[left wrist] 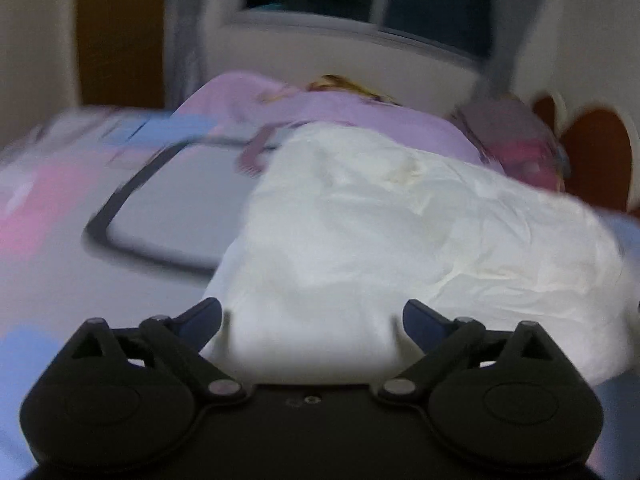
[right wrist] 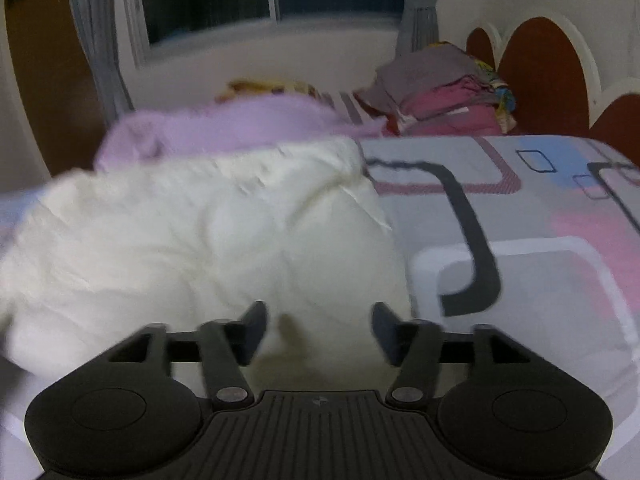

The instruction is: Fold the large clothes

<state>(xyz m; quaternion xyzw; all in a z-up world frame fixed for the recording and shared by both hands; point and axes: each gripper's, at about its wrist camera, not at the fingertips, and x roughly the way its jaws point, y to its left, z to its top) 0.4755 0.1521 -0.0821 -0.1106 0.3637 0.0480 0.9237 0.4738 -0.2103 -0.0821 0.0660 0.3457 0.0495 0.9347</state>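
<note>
A large white garment [left wrist: 380, 240] lies crumpled on the bed, and it also fills the left half of the right wrist view [right wrist: 180, 240]. My left gripper [left wrist: 312, 316] hovers over its near edge with the jaws spread wide, and white cloth shows in the gap but the pads do not press on it. My right gripper [right wrist: 320, 324] is at the garment's near right corner, jaws apart, with white cloth and a shadow between the fingers. Both views are blurred.
A lilac garment [left wrist: 340, 116] lies behind the white one. A stack of folded clothes [right wrist: 448, 88] sits near the red-and-white headboard [right wrist: 544, 64]. The bedsheet [right wrist: 520, 240] has grey, pink and blue squares. A window and curtains are on the far wall.
</note>
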